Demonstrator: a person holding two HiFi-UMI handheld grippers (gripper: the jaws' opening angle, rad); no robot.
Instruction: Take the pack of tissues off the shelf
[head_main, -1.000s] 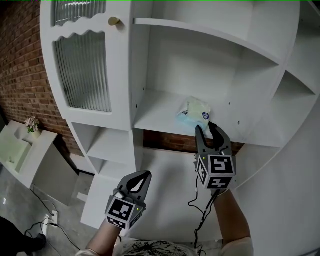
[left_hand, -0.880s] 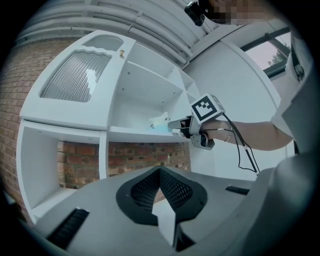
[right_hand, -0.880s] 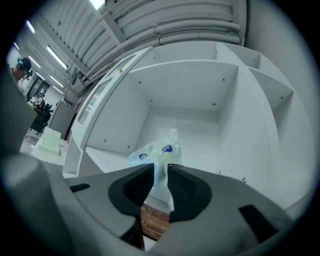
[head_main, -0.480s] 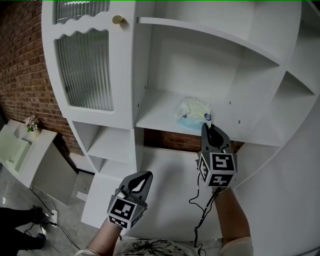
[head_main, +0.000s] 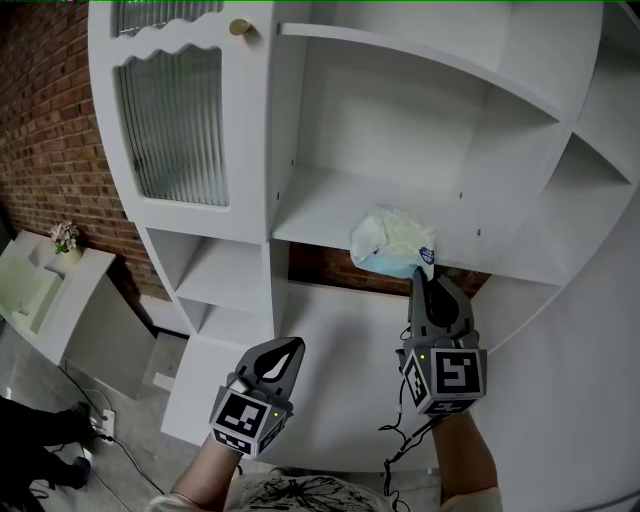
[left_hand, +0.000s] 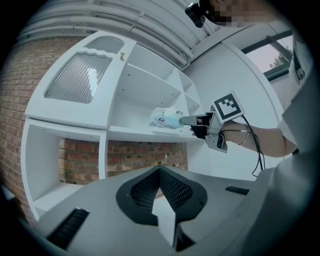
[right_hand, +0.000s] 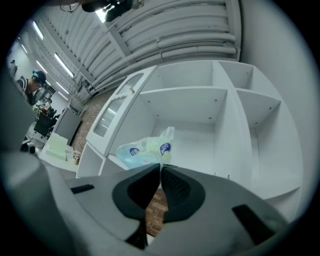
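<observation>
Dragged forward to the edge of the shelf (head_main: 320, 212), the pack (head_main: 393, 240) is now pinched by its wrapper in the clenched right gripper (head_main: 421, 279) (left gripper (head_main: 293, 346) is held low, clenched, empty).

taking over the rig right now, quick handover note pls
The right gripper is shut on the near corner of the pack of tissues.
The left gripper is shut and empty, held low, away from the cabinet.
The pack sits at the front edge of the white shelf, partly overhanging it.
Done: pack gripped.
Left: draw it clear of the shelf.
</observation>
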